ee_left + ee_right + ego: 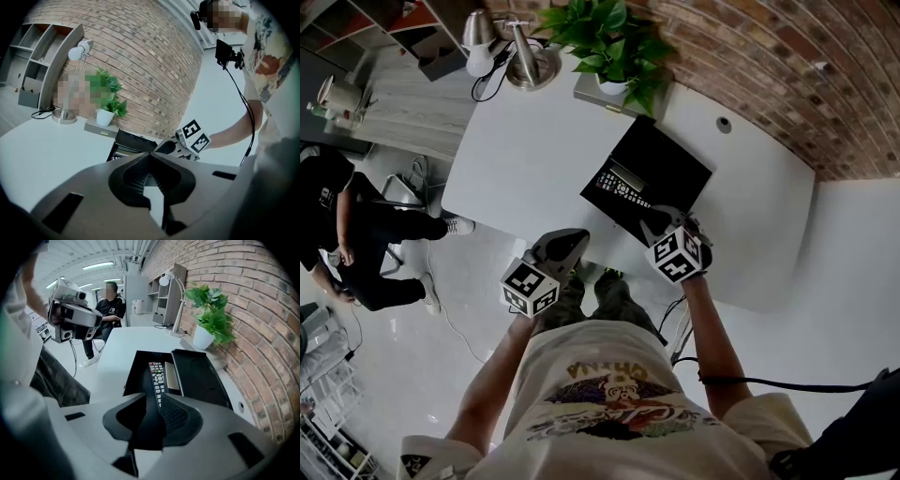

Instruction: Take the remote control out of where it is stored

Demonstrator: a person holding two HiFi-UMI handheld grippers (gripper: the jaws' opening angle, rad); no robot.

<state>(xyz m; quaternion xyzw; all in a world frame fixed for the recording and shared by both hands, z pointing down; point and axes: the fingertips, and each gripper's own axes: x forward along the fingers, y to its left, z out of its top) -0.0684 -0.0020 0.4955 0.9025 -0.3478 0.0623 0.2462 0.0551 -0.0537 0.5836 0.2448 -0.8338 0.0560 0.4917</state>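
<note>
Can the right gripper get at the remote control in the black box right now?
Probably yes: the black box lies open, its lid beside it, the remote control uncovered, and the right gripper, jaws apart, faces it with nothing between.

Cream printed T-shirt [609, 370], short sleeves; dark mottled trousers [615, 292] — black cable [787, 382].

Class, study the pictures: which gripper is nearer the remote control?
Right. The right gripper hovers over the near edge of the box, close to the remote control; the left gripper hangs by the table edge, farther off.
</note>
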